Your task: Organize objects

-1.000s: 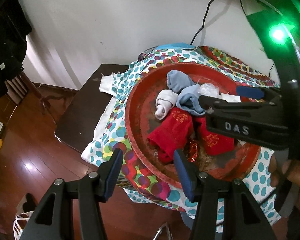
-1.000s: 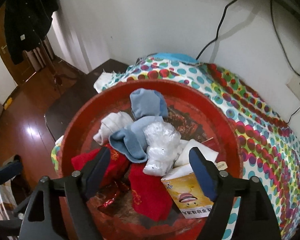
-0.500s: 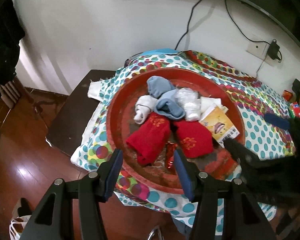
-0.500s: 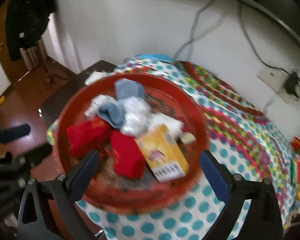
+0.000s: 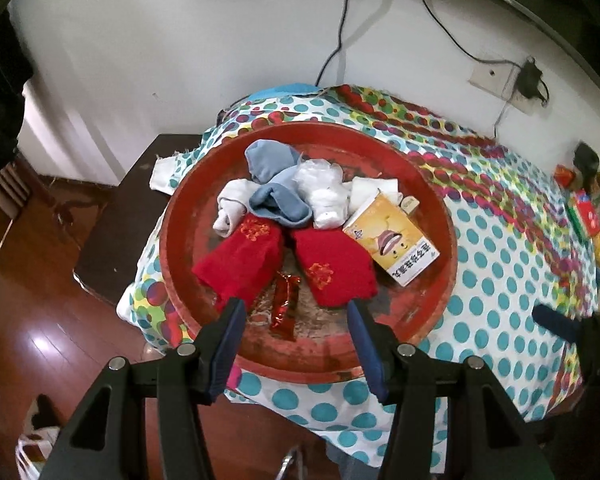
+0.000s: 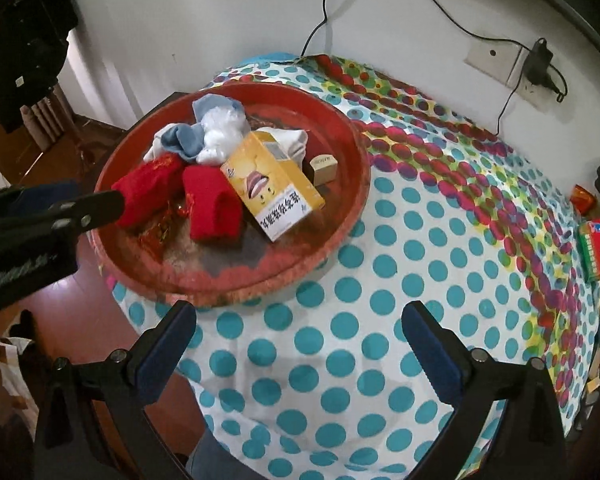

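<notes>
Left wrist view: one round red tray (image 5: 440, 216) sits on a polka-dot tablecloth (image 5: 500, 280), holding two red socks (image 5: 240, 260), two blue-grey socks (image 5: 280, 204) bunched together, one white sock (image 5: 230, 202), a crumpled clear plastic bag (image 5: 322, 184), one yellow carton (image 5: 392, 240) at about 3 o'clock on the tray, one folded white cloth (image 5: 374, 190) behind the carton, and a red foil wrapper (image 5: 284, 306) at 6 o'clock. The left gripper (image 5: 296, 338) hovers over the tray's near rim, its jaws parted and empty; the wrapper lies just beyond them.

In the right wrist view the right gripper (image 6: 298, 340) stands spread wide over bare cloth, holding nothing, the tray at its 11 o'clock. A small beige box (image 6: 324, 168) shows beside the carton. The white sock is mostly hidden under the blue-grey ones. Small packets (image 6: 598, 248) at the table's 3 o'clock edge are cut off and blurred. The tray overhangs the table's left edge; the cloth between 4 and 6 o'clock lies open.
</notes>
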`<act>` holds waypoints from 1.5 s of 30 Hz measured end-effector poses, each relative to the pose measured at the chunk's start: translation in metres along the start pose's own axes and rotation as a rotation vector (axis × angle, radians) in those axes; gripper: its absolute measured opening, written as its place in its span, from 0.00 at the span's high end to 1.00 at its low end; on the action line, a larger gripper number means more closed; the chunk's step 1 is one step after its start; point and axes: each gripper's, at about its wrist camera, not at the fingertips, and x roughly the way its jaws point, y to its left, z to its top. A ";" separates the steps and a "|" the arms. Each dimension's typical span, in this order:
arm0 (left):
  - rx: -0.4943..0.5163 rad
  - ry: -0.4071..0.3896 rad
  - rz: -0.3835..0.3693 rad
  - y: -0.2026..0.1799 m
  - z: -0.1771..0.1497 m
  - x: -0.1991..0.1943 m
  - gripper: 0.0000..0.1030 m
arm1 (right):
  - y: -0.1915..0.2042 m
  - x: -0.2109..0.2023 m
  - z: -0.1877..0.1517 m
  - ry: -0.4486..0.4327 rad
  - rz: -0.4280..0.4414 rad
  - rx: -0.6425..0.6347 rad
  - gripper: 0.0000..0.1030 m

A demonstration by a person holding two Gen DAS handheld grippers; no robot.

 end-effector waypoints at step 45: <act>-0.001 0.055 0.031 0.014 0.002 -0.005 0.47 | 0.040 0.009 0.021 0.047 0.051 -0.129 0.01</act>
